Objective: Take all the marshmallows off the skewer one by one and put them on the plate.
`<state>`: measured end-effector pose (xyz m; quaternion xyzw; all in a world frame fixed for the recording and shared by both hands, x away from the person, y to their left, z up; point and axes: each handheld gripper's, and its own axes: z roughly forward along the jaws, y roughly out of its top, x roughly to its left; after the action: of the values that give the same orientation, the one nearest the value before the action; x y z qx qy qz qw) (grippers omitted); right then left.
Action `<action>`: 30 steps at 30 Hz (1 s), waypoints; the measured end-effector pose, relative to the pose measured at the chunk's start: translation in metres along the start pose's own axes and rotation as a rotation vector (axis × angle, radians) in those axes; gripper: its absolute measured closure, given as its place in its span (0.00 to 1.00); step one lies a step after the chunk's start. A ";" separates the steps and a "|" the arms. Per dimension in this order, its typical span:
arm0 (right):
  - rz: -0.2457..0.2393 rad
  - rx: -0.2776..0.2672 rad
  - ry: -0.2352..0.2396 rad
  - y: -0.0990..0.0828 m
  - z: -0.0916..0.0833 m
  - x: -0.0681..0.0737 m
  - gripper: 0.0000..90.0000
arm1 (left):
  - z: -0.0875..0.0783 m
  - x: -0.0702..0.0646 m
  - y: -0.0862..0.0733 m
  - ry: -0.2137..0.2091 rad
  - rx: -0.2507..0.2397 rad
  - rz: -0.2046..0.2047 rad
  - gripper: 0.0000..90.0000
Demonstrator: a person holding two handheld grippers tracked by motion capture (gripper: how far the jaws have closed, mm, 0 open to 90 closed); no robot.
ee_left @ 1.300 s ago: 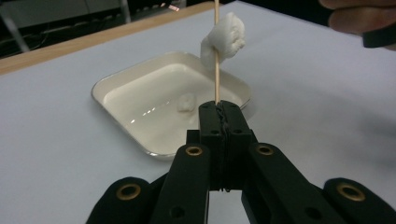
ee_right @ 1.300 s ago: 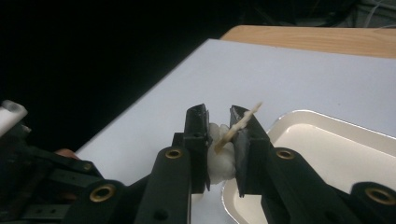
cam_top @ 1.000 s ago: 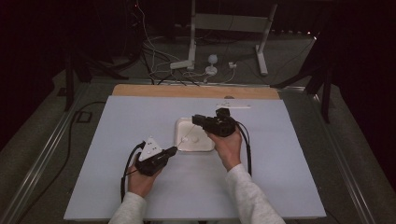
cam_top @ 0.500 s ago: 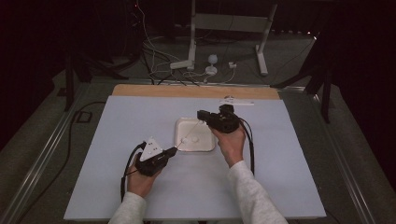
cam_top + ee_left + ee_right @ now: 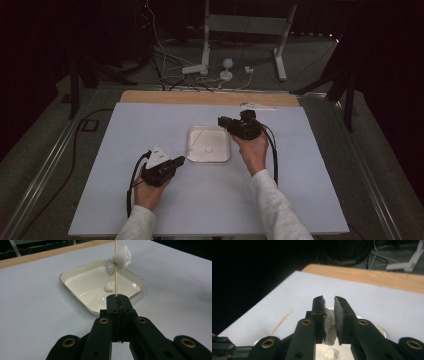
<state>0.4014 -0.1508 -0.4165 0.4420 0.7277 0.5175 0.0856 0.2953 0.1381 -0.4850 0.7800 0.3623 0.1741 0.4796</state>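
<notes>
A white square tray [image 5: 217, 137] sits mid-table with a small white lump [image 5: 109, 286] in it. My left gripper [image 5: 177, 161], near the tray's near left corner, is shut on a thin wooden skewer [image 5: 116, 275] that rises upright from its tips. A white puffy lump [image 5: 119, 260] is threaded on that skewer. My right gripper [image 5: 222, 121] hovers over the tray's far right corner. Another white lump [image 5: 329, 325] sits between its jaws, which have just been opening slightly and stand a little apart. From there the skewer [image 5: 280, 323] shows at the left.
A wooden strip [image 5: 200, 97] runs along the table's far edge, with a small white object [image 5: 257, 106] lying beside it. Cables and a metal stand [image 5: 225, 65] are on the floor beyond. The pale table top [image 5: 310, 175] spreads wide around the tray.
The right gripper has edged slightly toward the tray's far right corner. The left hand has kept still with the skewer.
</notes>
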 end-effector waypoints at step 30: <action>0.024 0.084 0.134 -0.024 0.017 0.026 0.29 | 0.002 -0.002 0.003 0.027 -0.005 -0.007 1.00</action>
<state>0.3825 -0.1224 -0.4353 0.4183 0.7476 0.5157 0.0120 0.2966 0.1347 -0.4837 0.7752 0.3711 0.1836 0.4772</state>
